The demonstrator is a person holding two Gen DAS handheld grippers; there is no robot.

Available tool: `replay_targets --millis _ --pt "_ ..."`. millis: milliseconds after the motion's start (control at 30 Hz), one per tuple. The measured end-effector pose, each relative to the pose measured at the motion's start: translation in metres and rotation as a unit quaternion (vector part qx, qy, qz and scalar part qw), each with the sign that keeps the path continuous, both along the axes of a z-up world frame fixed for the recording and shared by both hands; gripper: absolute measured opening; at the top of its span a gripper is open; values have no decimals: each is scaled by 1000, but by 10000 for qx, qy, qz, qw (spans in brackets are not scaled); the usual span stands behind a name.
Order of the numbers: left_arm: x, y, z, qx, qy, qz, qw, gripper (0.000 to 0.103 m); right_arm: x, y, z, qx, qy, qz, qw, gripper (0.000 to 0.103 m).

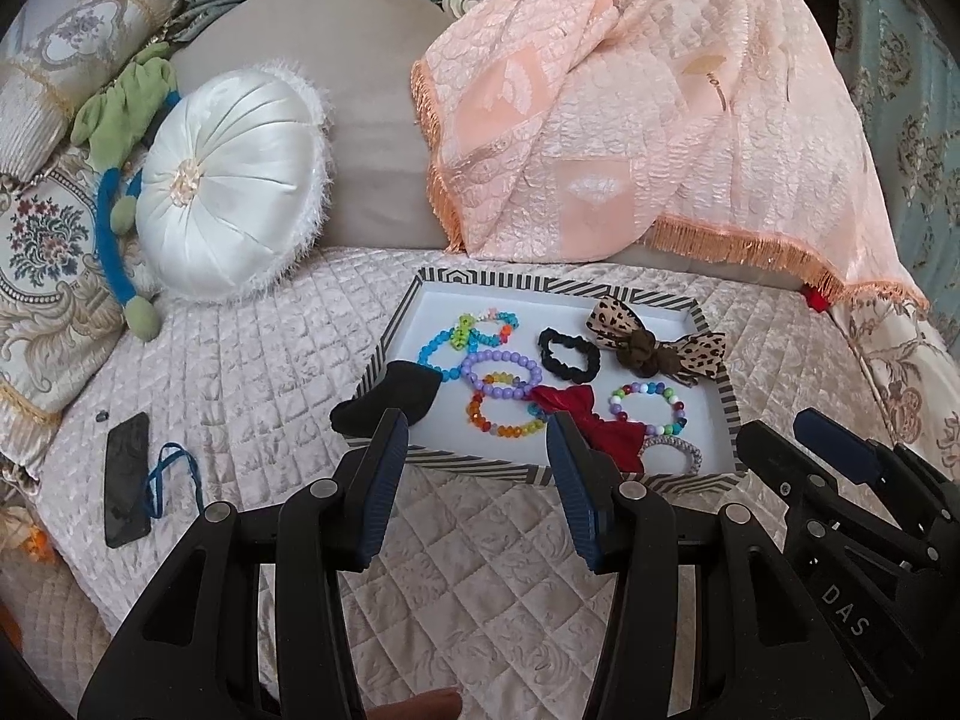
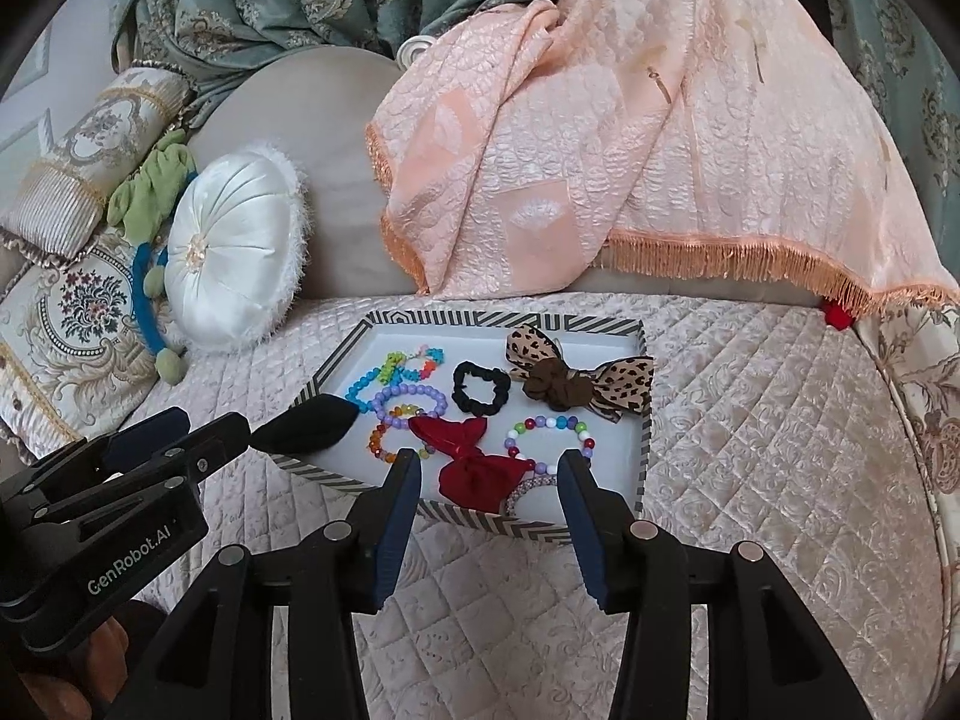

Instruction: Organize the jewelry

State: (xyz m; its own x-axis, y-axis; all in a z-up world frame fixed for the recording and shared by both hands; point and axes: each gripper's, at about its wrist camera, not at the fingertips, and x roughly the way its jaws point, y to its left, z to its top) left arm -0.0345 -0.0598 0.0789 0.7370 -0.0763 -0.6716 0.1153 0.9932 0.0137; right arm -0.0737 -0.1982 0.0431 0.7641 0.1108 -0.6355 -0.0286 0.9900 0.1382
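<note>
Striped tray (image 1: 727,387) of jewelry sits on the quilted bedcover (image 1: 480,588), just ahead of both my grippers.
Beaded bracelets, a black scrunchie (image 1: 569,354), a leopard bow (image 1: 657,343) and a red bow (image 1: 591,423) lie inside it. My left gripper (image 1: 477,441) and right gripper (image 2: 489,471) hover at its near edge, fingers spread and holding nothing.

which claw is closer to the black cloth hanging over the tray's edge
Left. The left claw is open right beside the black cloth, its one finger almost at it. The right claw is open farther along the tray, over the red bow.
</note>
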Motion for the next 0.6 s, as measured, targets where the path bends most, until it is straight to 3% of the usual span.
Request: replay_targets --millis 600 --pt "-2 3 -3 67 43 18 10000 48 0 0 -2 -8 67 11 10000 49"
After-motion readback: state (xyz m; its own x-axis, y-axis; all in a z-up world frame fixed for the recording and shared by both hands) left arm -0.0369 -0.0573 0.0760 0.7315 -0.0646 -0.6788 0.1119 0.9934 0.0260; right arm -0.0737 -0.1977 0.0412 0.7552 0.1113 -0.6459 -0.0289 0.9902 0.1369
